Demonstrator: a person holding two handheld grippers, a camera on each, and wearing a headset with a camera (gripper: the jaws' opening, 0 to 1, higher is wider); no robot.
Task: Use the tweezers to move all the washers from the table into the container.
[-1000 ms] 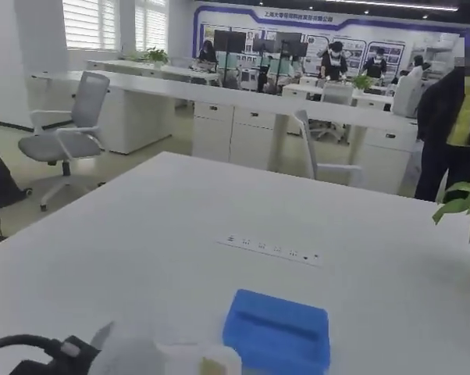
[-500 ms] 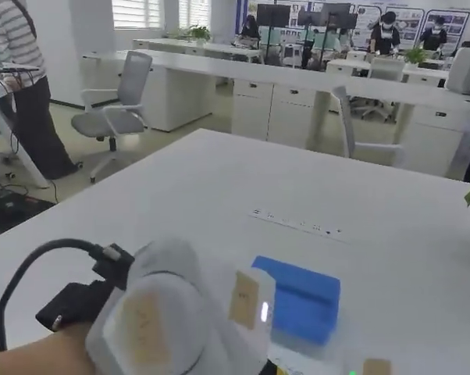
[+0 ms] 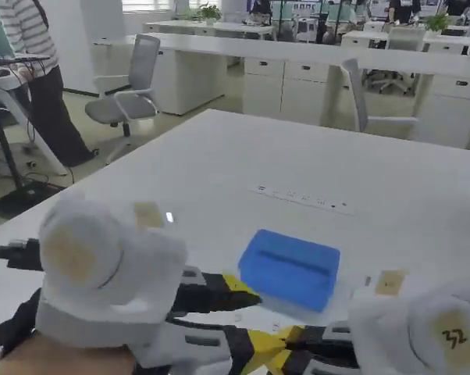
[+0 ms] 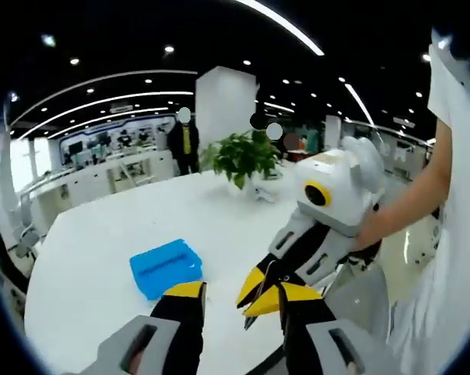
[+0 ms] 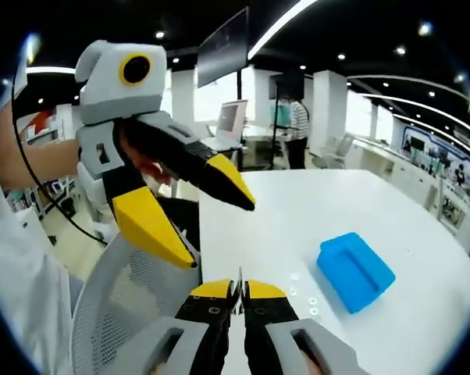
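1. In the right gripper view the right gripper has its yellow-tipped jaws pressed almost together; a thin metal sliver, the tweezers, stands pinched in the slit between them.
2. The left gripper holds its jaws well apart with nothing in them; in its own view the right gripper's closed tips point in toward that gap; whether they touch it I cannot tell.
3. Just past the right gripper's jaws the washers lie as small pale rings on the white table; they sit between the jaws and the container, outside it.
4. The container is blue and rests flat on the table beyond both grippers; whether anything lies inside it I cannot tell.
5. Farther along the tabletop is a socket strip; in the left gripper view a potted plant stands near the table's far end.
6. Beyond the table stand an office chair and long white desks; a person stands at the left edge.
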